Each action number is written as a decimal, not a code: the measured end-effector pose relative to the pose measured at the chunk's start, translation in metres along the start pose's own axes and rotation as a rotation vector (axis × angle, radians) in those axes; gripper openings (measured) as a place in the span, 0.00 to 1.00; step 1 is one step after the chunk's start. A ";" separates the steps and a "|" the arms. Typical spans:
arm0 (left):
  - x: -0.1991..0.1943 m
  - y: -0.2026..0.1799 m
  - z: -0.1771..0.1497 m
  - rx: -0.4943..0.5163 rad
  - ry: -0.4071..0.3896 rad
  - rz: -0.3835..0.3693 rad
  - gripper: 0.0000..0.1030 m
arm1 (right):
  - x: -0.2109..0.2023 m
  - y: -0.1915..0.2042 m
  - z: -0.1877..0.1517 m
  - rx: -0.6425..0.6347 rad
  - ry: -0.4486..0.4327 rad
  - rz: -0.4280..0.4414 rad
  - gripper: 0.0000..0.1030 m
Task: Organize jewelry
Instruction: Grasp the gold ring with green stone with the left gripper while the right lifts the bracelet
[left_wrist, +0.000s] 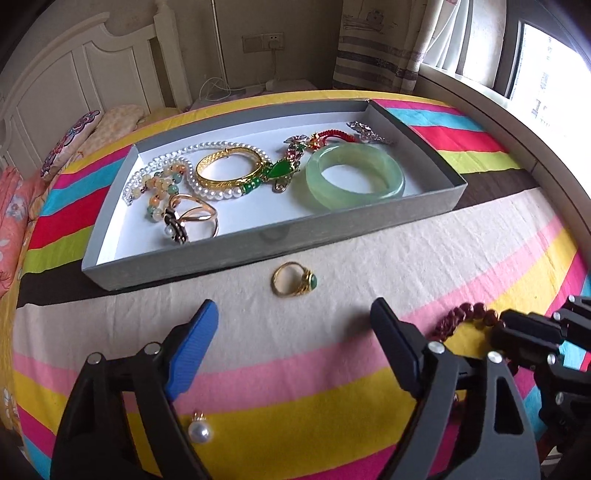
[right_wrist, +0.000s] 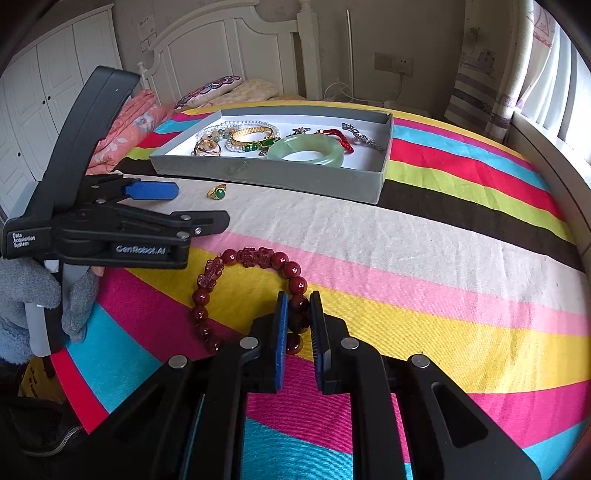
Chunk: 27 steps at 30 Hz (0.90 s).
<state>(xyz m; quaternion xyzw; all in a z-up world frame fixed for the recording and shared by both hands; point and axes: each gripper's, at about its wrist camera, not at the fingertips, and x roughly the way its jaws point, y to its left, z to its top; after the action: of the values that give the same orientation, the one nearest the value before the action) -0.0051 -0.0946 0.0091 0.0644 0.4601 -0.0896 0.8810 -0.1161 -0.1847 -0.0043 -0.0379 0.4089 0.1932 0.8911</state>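
The right gripper (right_wrist: 298, 310) has its fingers closed on the dark red bead bracelet (right_wrist: 236, 280), which lies on the striped bedsheet (right_wrist: 443, 277). The left gripper (left_wrist: 293, 321) is wide open above the sheet, near the gold ring (left_wrist: 293, 279) that lies just beside the grey tray (left_wrist: 258, 247).

You face a bed with a rainbow-striped cotton bedspread (right_wrist: 461, 236) and a white panelled wooden headboard (right_wrist: 207, 48) at its far end; daylight enters through the window (left_wrist: 546, 74) on the right beside striped curtains (left_wrist: 373, 48).
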 end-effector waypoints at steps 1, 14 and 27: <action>0.003 -0.002 0.005 -0.006 0.002 -0.003 0.71 | 0.000 0.000 0.000 0.002 0.000 0.002 0.13; -0.002 -0.022 0.000 0.057 -0.050 -0.015 0.23 | -0.003 -0.001 -0.001 0.011 -0.022 0.011 0.12; -0.037 -0.004 -0.018 0.028 -0.115 -0.041 0.23 | -0.029 0.000 -0.001 0.019 -0.158 0.017 0.12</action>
<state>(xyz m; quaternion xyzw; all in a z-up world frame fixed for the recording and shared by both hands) -0.0413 -0.0914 0.0287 0.0620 0.4088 -0.1173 0.9029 -0.1336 -0.1937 0.0166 -0.0103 0.3394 0.1992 0.9192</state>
